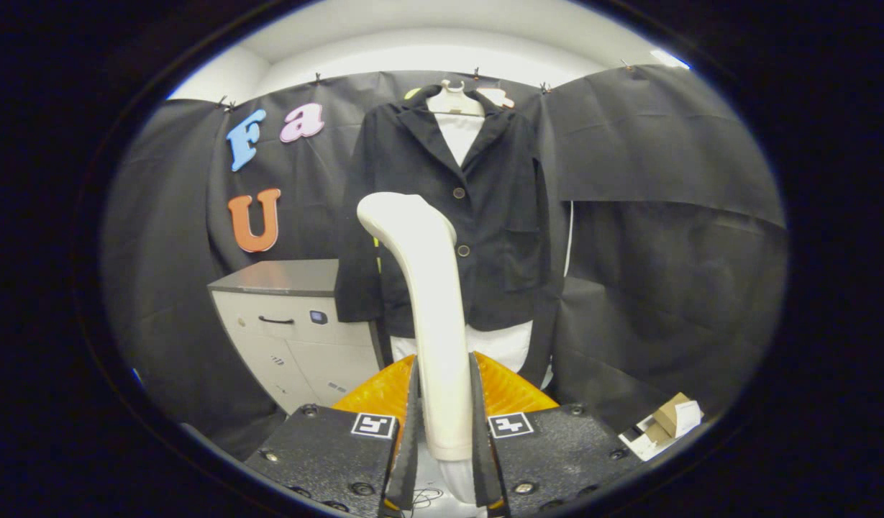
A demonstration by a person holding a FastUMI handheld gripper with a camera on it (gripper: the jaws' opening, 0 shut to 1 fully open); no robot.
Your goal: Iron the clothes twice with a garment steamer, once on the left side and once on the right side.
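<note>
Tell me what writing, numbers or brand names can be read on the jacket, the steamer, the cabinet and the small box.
No text here can be read.
Steamer, clamped between both fingers of the gripper: no writing shows.
Jacket: none.
Cabinet: small stickers, too small to read.
Box with paper: too blurred.
Square markers on the gripper: patterns, not words.

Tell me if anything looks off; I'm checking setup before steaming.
Nothing stands out. The jacket hangs straight on its hanger, and the fingers are shut on the upright steamer handle.
</note>
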